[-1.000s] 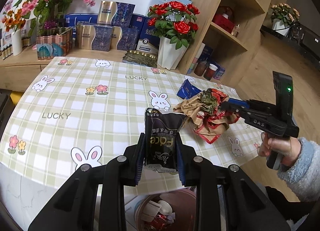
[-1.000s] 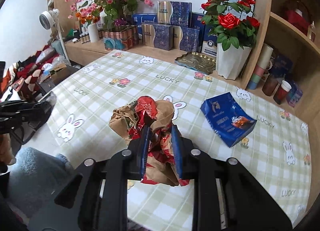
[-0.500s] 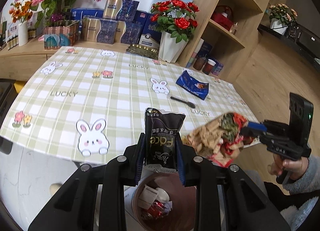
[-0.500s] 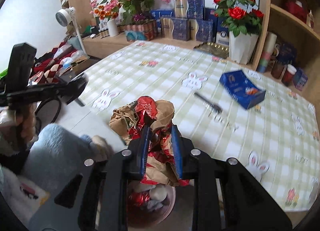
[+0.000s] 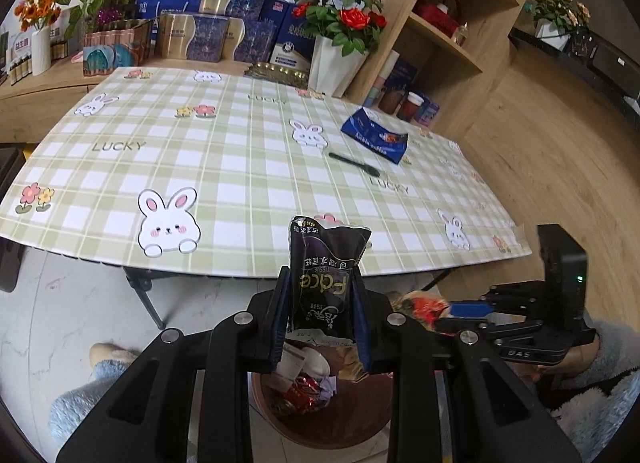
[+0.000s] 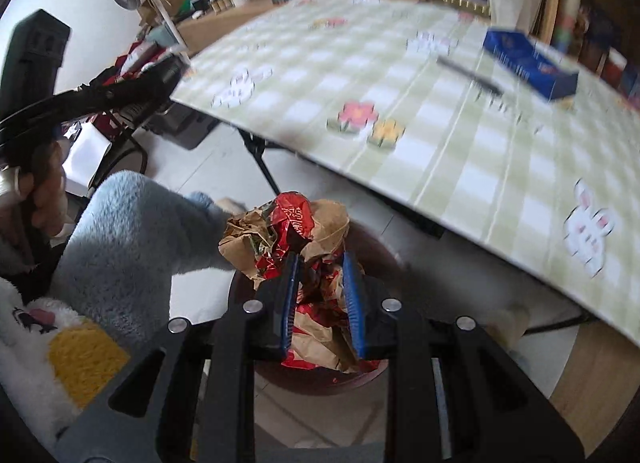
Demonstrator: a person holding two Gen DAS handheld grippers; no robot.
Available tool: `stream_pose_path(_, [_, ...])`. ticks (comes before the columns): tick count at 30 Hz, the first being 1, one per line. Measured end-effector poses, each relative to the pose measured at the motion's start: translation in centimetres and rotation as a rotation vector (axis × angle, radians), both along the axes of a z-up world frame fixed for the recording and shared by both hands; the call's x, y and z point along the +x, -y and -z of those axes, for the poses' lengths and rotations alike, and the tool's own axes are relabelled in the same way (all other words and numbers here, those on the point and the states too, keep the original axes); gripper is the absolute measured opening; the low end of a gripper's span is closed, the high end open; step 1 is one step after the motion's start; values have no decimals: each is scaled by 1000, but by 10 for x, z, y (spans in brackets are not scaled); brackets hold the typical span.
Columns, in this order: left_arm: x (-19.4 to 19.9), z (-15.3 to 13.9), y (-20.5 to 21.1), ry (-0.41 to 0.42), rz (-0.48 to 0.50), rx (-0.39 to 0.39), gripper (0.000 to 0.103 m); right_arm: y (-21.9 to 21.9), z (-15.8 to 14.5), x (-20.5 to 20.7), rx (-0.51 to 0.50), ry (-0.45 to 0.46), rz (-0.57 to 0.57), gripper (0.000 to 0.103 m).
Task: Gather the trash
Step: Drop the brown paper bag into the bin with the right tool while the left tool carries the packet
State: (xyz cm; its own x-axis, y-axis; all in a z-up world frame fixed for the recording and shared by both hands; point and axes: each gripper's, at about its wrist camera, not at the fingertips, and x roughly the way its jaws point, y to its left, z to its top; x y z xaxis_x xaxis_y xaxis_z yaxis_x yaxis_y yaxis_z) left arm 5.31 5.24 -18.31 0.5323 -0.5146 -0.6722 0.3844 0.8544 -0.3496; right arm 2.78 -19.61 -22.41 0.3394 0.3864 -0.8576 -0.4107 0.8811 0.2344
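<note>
My left gripper (image 5: 322,279) is shut on a black tissue pack (image 5: 326,247) that stands upright between its pads, off the table's near edge and above a brown round bin (image 5: 352,423) on the floor with wrappers inside. To its right, my right gripper (image 5: 460,311) carries a crumpled red-and-brown wrapper (image 5: 420,305) low over the same bin. In the right wrist view that gripper (image 6: 320,263) points steeply down at the bin (image 6: 320,383). Its jaws are opening, with the wrapper (image 6: 296,215) still between the blue pads. The left gripper (image 6: 172,71) appears blurred at the left.
On the checked tablecloth (image 5: 240,167) lie a blue coffee pack (image 5: 376,135) and a thin black stick (image 5: 354,163). A table leg (image 5: 144,295) stands left of the bin. A person's fluffy blue sleeve (image 6: 132,231) and a slipper (image 5: 108,355) are close by. Shelves stand at the far right.
Both grippers have drawn back off the table with their loads and sunk toward the bin. The right one dropped further and tipped downward, now directly over the bin.
</note>
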Motion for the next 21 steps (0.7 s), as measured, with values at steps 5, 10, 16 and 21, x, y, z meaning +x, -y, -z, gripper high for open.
stream_pose_path(5, [-2, 12, 8, -26, 22, 24, 28, -4, 28, 5, 17, -115, -9, 43])
stream_pose_path(10, [-2, 23, 22, -50, 56, 40, 28, 10, 21, 7, 28, -42, 86, 70])
stream_pose_path(16, [-1, 43, 38, -101, 100, 57, 28, 35, -4, 6, -14, 146, 270, 97])
stream_pose_path(21, [-3, 60, 57, -148, 166, 89, 28, 60, -10, 12, -20, 185, 387, 97])
